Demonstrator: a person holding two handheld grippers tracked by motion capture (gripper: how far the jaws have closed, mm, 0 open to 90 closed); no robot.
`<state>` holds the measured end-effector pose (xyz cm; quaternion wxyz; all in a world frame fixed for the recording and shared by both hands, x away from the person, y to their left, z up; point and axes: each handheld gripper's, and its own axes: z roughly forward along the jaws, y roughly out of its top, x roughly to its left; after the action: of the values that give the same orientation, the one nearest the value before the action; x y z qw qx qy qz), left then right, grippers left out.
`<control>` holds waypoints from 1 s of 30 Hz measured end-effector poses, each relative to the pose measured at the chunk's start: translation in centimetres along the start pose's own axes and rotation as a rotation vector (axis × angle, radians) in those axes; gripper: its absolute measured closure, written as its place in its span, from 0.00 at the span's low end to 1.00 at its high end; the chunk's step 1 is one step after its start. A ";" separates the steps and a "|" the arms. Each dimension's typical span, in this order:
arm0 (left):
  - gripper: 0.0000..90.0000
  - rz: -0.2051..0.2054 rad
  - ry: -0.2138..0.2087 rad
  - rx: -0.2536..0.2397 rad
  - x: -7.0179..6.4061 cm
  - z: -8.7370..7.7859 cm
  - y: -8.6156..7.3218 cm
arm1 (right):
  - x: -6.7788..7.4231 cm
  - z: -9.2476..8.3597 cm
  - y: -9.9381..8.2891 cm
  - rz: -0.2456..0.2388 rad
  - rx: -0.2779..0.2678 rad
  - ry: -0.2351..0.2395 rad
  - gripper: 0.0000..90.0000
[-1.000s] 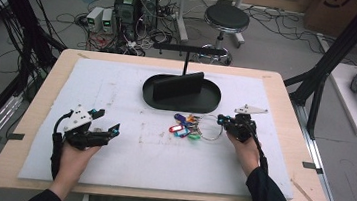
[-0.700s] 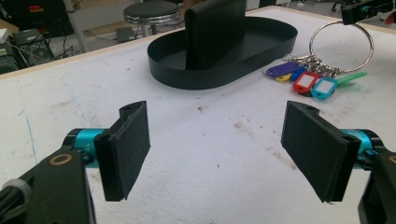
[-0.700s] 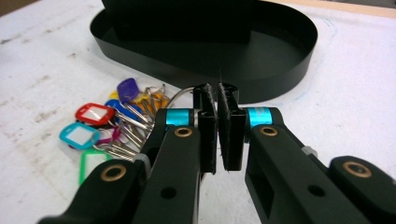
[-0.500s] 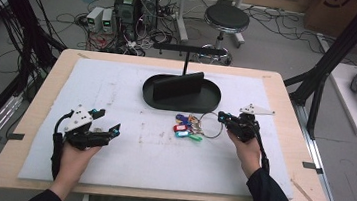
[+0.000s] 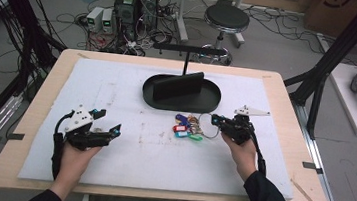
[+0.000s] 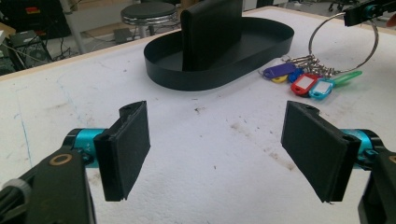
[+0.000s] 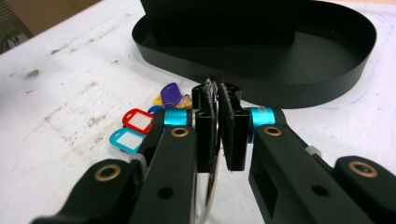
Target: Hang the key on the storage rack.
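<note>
Near the black tray (image 5: 180, 98) on the desk (image 5: 287, 99), our right gripper (image 5: 218, 121) pinched the key ring (image 5: 206, 125), tags (image 5: 183, 129) resting just left; our left gripper (image 5: 110, 134) sat wide, empty.

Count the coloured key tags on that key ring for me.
5 show: a purple tag, yellow tag tucked under it, red tag, light blue tag and green tag, bunched before the black tray. More may be hidden beneath.

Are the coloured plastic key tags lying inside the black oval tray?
No, the coloured plastic key tags lie on the white table cover, in front of the black oval tray and outside its rim.
</note>
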<state>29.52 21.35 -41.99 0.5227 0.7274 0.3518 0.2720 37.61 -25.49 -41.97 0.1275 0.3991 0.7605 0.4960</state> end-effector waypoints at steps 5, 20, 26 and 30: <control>0.26 -0.003 -0.001 0.000 0.0 0.0 0.0 | 0.3 0.0 0.1 -0.027 0.011 -0.004 0.97; 0.26 -0.004 -0.012 -0.013 0.2 -0.8 -0.2 | 0.8 -1.2 3.0 -0.108 -0.060 0.097 0.97; 0.26 -0.001 -0.014 -0.011 0.1 -0.7 -0.2 | 0.5 -2.5 4.4 -0.118 -0.110 0.137 0.97; 0.26 0.001 -0.015 -0.009 0.0 -0.6 -0.2 | 0.2 -3.2 5.3 -0.130 -0.130 0.157 0.97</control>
<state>29.04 21.73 -41.99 0.5282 0.7274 0.3462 0.2685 38.11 -26.42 -35.85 0.1250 0.2999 0.7587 0.5646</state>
